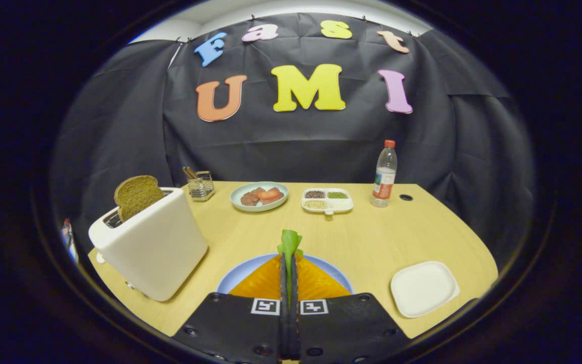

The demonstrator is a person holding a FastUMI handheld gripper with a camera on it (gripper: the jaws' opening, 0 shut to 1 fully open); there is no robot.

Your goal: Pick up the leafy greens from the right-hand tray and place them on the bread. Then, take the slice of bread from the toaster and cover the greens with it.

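My gripper (289, 263) is shut on the leafy greens (289, 241), which stick up from between the two fingers. Right under the fingers lies an orange-yellow slice of bread (316, 283) on a light blue plate (238, 273). To the left stands a white toaster (152, 247) with a brown slice of bread (137, 194) poking out of its slot. To the right of the fingers sits a white square tray (422, 288) with nothing on it.
Beyond the fingers, at the far side of the wooden table (372, 237), are a wire holder (200, 186), a pale green plate of meat and tomato (259, 196), a white divided dish of seeds (327, 200) and a plastic bottle (384, 174).
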